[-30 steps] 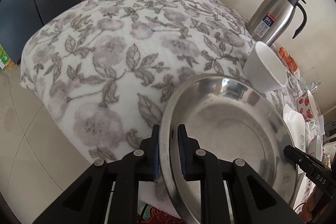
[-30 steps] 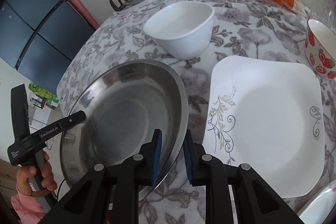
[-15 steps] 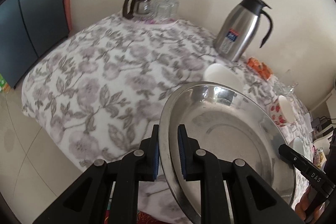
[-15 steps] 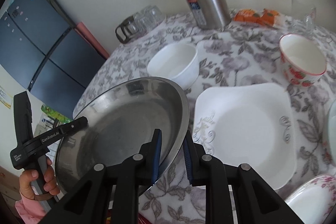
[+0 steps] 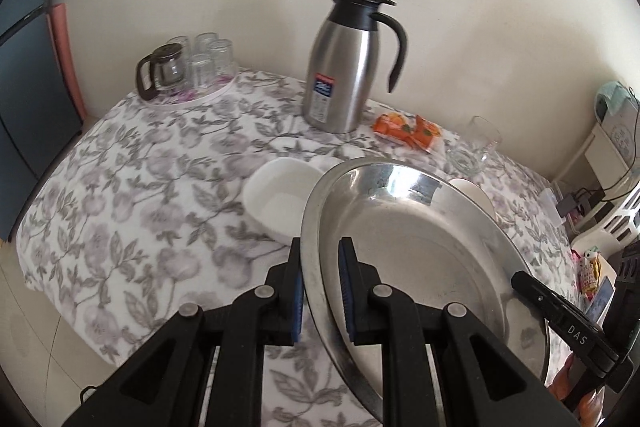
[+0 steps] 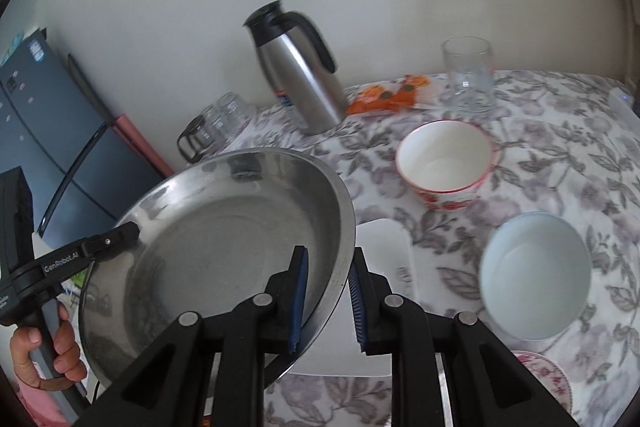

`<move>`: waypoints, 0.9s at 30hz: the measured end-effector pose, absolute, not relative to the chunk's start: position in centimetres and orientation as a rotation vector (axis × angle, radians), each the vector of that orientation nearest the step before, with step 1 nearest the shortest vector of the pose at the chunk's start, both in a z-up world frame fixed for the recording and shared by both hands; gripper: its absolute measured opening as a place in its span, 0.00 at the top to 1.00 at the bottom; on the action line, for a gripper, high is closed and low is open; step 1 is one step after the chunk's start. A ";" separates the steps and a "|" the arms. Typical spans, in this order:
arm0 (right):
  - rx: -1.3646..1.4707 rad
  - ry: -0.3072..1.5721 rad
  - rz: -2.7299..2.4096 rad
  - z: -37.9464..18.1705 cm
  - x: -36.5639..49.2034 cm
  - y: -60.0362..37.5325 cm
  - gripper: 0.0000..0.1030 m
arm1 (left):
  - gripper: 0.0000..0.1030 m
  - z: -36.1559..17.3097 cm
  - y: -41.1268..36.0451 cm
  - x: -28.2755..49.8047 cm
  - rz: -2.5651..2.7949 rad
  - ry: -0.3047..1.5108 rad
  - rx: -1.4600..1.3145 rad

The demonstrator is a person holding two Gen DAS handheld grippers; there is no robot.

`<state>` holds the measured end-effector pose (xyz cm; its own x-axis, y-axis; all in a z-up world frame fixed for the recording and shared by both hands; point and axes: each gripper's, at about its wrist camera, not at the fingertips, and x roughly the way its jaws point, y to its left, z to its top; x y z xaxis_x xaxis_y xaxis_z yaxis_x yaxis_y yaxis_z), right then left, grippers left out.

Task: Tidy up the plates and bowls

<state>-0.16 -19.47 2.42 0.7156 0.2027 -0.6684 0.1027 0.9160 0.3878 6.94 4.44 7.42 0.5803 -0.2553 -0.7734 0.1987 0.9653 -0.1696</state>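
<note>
Left gripper [image 5: 322, 291] was clamped on the steel plate's [image 5: 416, 247] left rim, right gripper [image 6: 328, 301] on the opposite rim. Plate hung tilted above the table between both hands, with the square white plate [image 6: 386, 251] just beyond its right edge, likely the stacking spot.

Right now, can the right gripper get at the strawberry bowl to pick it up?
Probably not yet. The right gripper is shut on the rim of the steel plate, which the left gripper also grips. The strawberry bowl itself stands uncovered beyond it.
</note>
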 end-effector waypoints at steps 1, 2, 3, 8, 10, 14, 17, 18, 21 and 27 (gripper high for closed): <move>0.431 0.771 0.043 2.4 -0.4 -20.2 0.79 | 0.84 7.4 3.6 7.1 -0.276 0.915 -0.060; 0.440 0.766 0.027 2.5 -0.5 -20.9 0.79 | 0.84 7.2 2.8 7.2 -0.285 0.918 -0.054; 0.446 0.761 0.011 2.5 -0.6 -21.7 0.79 | 0.84 7.1 2.0 7.3 -0.291 0.923 -0.048; 0.402 0.772 -0.084 2.1 -1.3 -23.7 0.79 | 0.84 5.5 -1.0 8.3 -0.285 0.971 -0.043; 0.407 0.783 -0.105 1.7 -1.3 -24.3 0.79 | 0.84 4.5 -1.4 9.0 -0.268 1.004 -0.082; 0.431 0.812 -0.131 0.6 -1.0 -25.3 0.79 | 0.84 2.6 -1.8 9.5 -0.272 1.035 -0.096; 0.430 0.837 -0.135 -0.3 -0.7 -25.4 0.79 | 0.84 0.7 -1.4 10.0 -0.262 1.069 -0.117; 0.426 0.846 -0.137 -0.5 -0.6 -25.3 0.79 | 0.84 0.0 -1.2 10.1 -0.258 1.082 -0.126; 0.418 0.869 -0.126 -1.2 -0.3 -24.8 0.79 | 0.84 -1.7 -0.4 10.5 -0.237 1.128 -0.141; 0.365 0.920 -0.116 -2.4 0.6 -23.2 0.79 | 0.84 -3.0 0.9 10.6 -0.203 1.144 -0.130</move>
<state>0.61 -23.18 -2.38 0.6048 0.0565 -0.7944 0.2522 0.9326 0.2583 10.63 0.86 -2.99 0.3987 -0.2264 -0.8887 0.0934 0.9740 -0.2062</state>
